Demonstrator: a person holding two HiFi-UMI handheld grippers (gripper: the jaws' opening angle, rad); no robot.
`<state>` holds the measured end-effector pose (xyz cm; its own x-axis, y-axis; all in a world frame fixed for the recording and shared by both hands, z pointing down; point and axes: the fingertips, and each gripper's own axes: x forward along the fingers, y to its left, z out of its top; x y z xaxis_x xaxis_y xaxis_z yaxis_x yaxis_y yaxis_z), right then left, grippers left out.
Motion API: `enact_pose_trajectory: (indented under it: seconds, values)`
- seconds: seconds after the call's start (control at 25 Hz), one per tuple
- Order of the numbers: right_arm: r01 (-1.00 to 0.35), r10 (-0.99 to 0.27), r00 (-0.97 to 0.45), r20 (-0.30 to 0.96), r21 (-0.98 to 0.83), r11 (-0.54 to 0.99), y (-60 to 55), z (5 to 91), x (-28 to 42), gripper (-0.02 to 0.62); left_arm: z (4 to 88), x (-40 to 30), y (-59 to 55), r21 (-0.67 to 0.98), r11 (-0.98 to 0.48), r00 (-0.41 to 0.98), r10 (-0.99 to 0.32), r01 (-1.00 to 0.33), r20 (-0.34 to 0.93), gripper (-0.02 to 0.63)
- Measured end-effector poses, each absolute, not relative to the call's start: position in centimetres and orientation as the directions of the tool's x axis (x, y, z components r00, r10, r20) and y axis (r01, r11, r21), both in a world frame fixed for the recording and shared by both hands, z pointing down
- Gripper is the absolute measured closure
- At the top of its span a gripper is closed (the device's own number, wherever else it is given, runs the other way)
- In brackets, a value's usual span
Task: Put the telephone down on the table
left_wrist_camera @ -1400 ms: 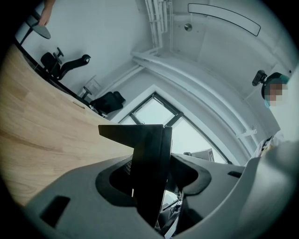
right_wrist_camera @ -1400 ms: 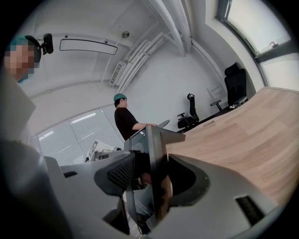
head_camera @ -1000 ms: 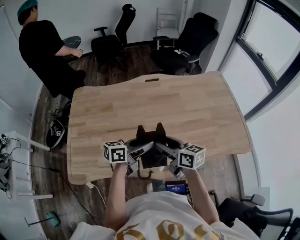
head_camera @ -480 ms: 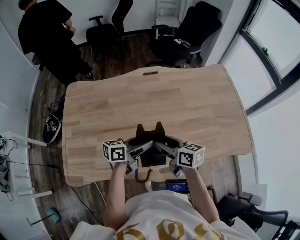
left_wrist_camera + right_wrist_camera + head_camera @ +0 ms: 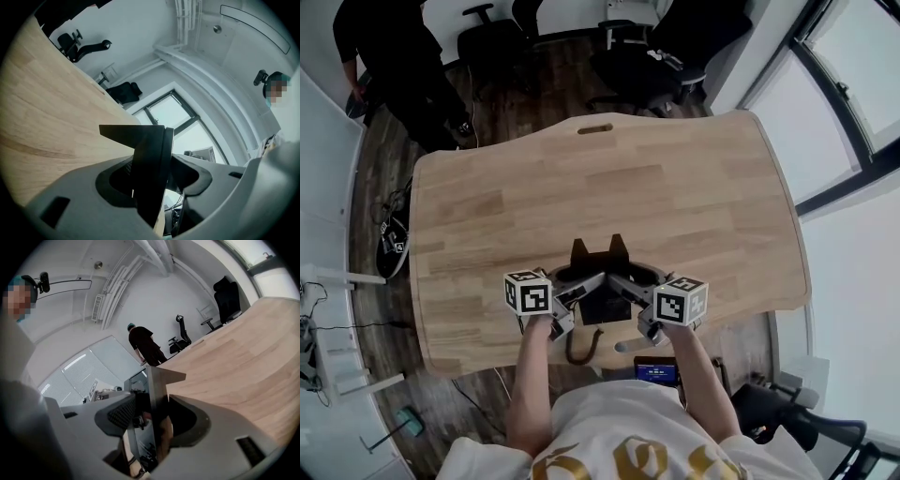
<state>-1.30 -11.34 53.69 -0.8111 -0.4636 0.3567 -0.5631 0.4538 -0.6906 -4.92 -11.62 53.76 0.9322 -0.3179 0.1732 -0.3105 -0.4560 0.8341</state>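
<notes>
Black slab of a telephone (image 5: 605, 307) over near edge of pale wood counter (image 5: 628, 187), cord (image 5: 578, 348) dangling; dark floor (image 5: 380, 178), black chairs (image 5: 628, 70) beyond. Left gripper view: left claw (image 5: 579, 292) clamped on dark edge. Right gripper view: right claw (image 5: 630, 292) pinching glossy edge.

Pale wooden table (image 5: 694, 206); slot (image 5: 595, 128) near far edge.
</notes>
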Motion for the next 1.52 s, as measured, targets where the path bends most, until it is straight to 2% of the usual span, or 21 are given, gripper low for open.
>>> enact_pose_trajectory:
  seconds: [0.76, 1.52]
  values:
    - [-0.555, -0.374, -0.824, 0.425, -0.736, 0.388, -17.9, 60.2, -0.9, 0.380, 60.2, -4.4, -18.0, 0.881, -0.348, 0.931, -0.289, -0.320, 0.224, 0.392]
    - [-0.539, -0.367, -0.831, 0.419, -0.770, 0.341, -19.3, 62.5, -0.6, 0.396, 62.7, -4.6, -19.9, 0.891, -0.283, 0.910, -0.324, -0.355, 0.259, 0.393]
